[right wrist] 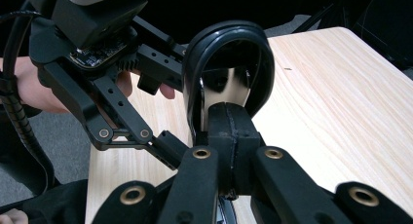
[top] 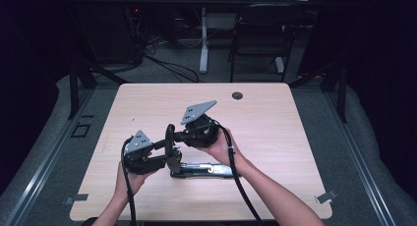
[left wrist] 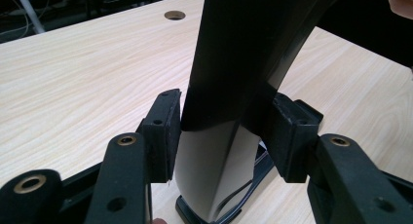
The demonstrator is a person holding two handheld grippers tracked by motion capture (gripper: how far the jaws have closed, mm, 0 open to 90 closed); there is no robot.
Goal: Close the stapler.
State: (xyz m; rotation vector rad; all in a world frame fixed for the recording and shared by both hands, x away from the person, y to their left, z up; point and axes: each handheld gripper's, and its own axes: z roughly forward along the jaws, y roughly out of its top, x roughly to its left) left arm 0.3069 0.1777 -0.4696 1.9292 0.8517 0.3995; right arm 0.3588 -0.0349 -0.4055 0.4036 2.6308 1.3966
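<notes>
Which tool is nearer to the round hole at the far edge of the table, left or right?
Right. The right tool is at mid-table, nearer the hole; the left tool sits closer to the person, clamped on the black upright part.

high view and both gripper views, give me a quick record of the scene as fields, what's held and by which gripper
surface: light wood table with a round cable hole
object: black and silver stand, upright part rising from a silver base lying flat on the table
left gripper: pads pressed on both sides of the upright part, low down
right gripper: jaws shut together at the black loop on top of the upright
hands: one on each gripper
background: dark folding chair beyond the table
</notes>
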